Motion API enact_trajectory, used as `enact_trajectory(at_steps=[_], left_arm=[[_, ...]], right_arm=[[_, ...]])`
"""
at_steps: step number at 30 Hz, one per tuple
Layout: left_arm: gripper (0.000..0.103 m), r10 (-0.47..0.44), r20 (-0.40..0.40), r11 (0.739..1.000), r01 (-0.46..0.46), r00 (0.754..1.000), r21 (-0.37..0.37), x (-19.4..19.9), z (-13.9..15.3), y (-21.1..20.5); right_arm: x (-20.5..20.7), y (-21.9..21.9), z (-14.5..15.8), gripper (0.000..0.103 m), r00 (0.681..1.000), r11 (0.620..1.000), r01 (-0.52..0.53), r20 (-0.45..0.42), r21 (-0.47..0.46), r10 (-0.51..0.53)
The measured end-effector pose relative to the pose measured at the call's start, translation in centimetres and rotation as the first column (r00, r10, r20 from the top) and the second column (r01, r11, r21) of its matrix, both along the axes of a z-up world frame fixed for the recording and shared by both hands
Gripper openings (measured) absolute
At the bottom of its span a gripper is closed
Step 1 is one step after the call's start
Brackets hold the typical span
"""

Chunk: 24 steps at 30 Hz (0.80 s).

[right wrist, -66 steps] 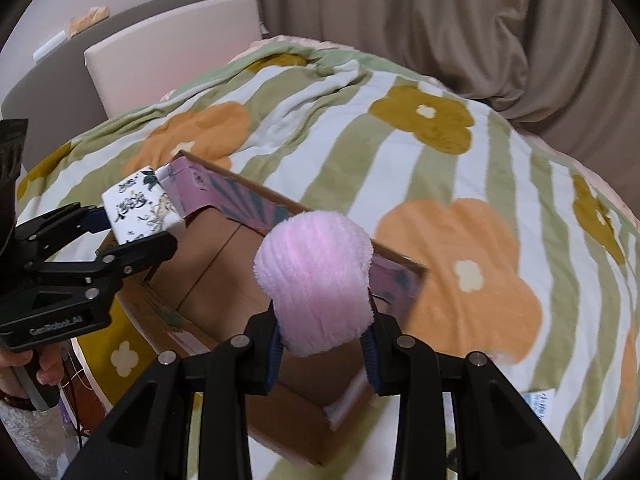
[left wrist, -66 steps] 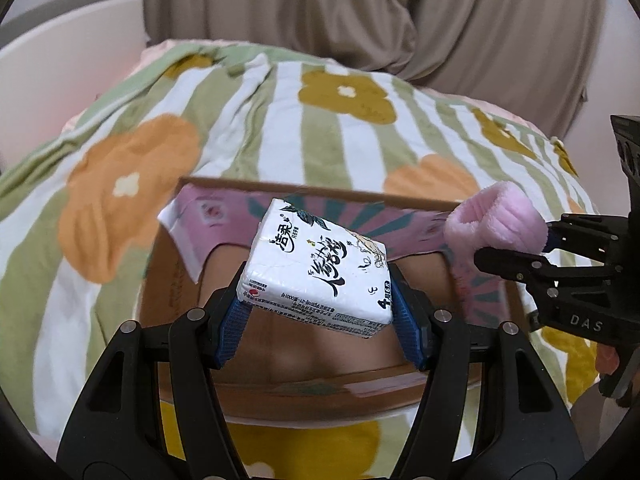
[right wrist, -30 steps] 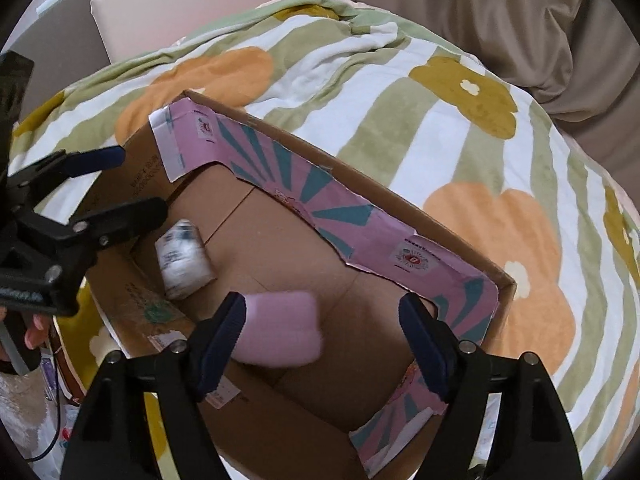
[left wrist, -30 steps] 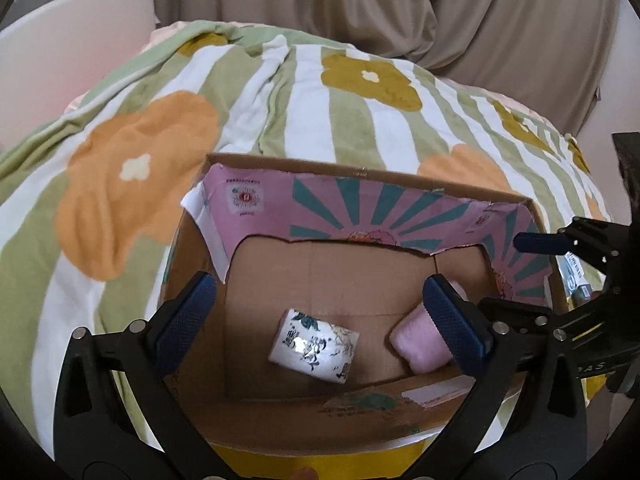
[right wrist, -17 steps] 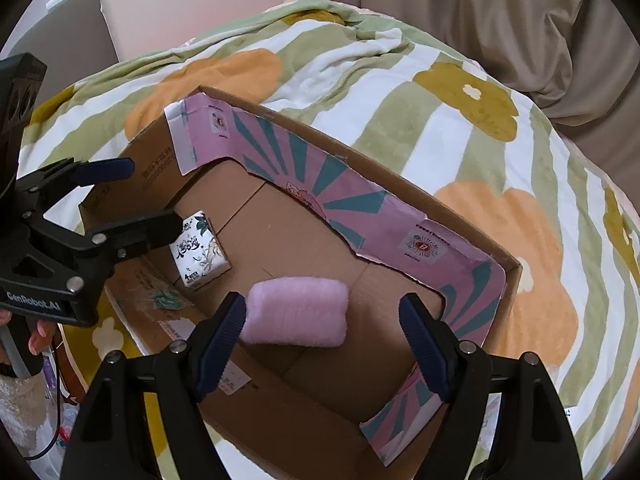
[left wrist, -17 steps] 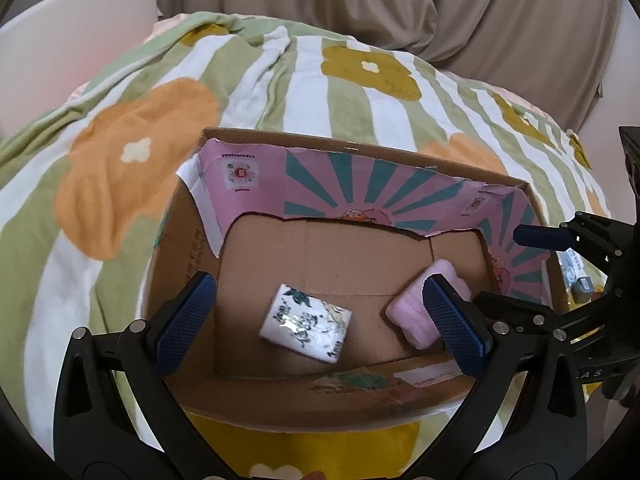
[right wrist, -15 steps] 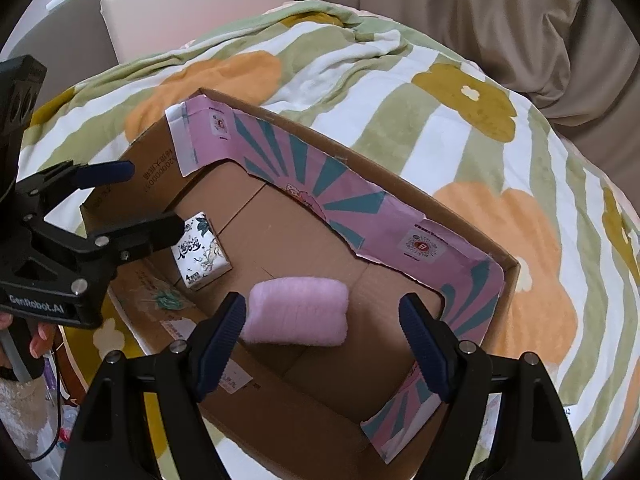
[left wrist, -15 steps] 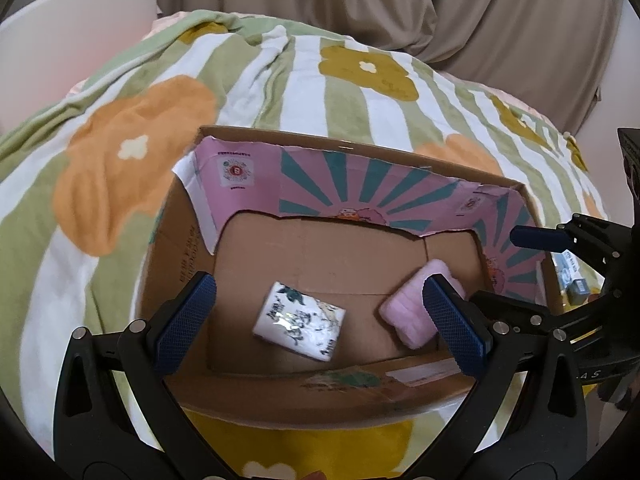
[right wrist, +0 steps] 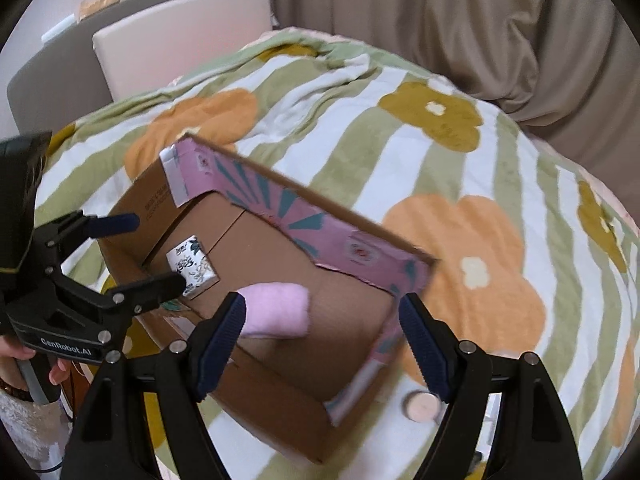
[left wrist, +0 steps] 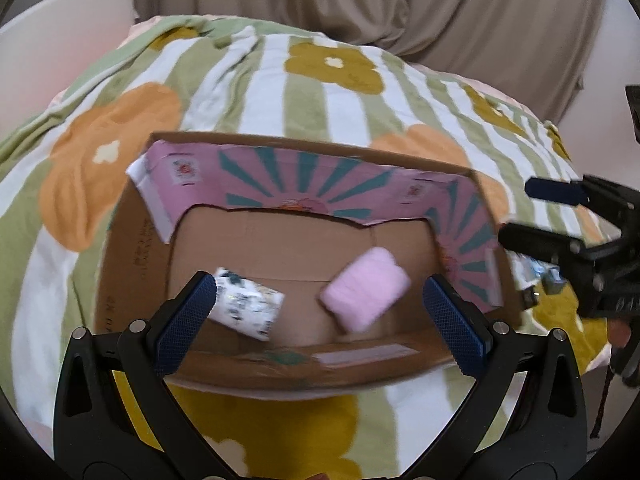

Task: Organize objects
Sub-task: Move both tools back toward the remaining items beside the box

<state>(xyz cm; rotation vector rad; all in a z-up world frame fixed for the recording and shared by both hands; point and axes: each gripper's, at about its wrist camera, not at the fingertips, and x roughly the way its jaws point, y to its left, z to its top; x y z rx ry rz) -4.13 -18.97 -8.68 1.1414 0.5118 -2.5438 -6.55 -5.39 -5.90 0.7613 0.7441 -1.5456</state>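
Note:
An open cardboard box [left wrist: 132, 264] [right wrist: 280, 408] with a pink and teal inner flap sits on the flowered blanket. A white tissue pack [left wrist: 246, 309] [right wrist: 193, 267] lies on the box floor at the left. A fluffy pink roll [left wrist: 366, 288] [right wrist: 278, 310] lies on the floor at the right. My left gripper [left wrist: 320, 326] [right wrist: 148, 248] is open and empty above the box's near edge. My right gripper [right wrist: 322, 348] [left wrist: 520, 216] is open and empty above the box's right end.
The striped blanket [left wrist: 248, 80] with orange and olive flowers covers the bed. A small round pinkish item [right wrist: 421, 406] lies on the blanket by the box's right corner. Small packets [left wrist: 536, 276] lie right of the box. Beige curtains [right wrist: 460, 12] hang behind; a white headboard [right wrist: 180, 44] stands at left.
Both grippers opened and dropped the tissue pack and pink roll into the box. Since then both have drawn back and up, and the box looks smaller.

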Motion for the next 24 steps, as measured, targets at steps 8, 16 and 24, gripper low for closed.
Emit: enact_trajectory(at_steps=[8,16,24], left_arm=[[0.102,-0.113,-0.039,0.993,0.111,0.993,-0.042,-2.1,3.6,7.0],[0.102,-0.223,-0.039,0.970,0.218,0.974,-0.104,-4.4,6.1,14.3],[0.102,-0.313,0.026,0.940,0.314,0.949,-0.132,-7.5,5.3,21.1]], right_arm=[[-4.0,4.8,3.3,0.078,0.998,0.997,0.067,0.004,-0.039,-0.067],[-8.1,10.2,5.7,0.100,0.991,0.988,0.127,-0.020,-0.090,-0.129],[-11.9,14.4,5.8,0.102,0.986,0.985,0.150,-0.059,-0.085,-0.156]])
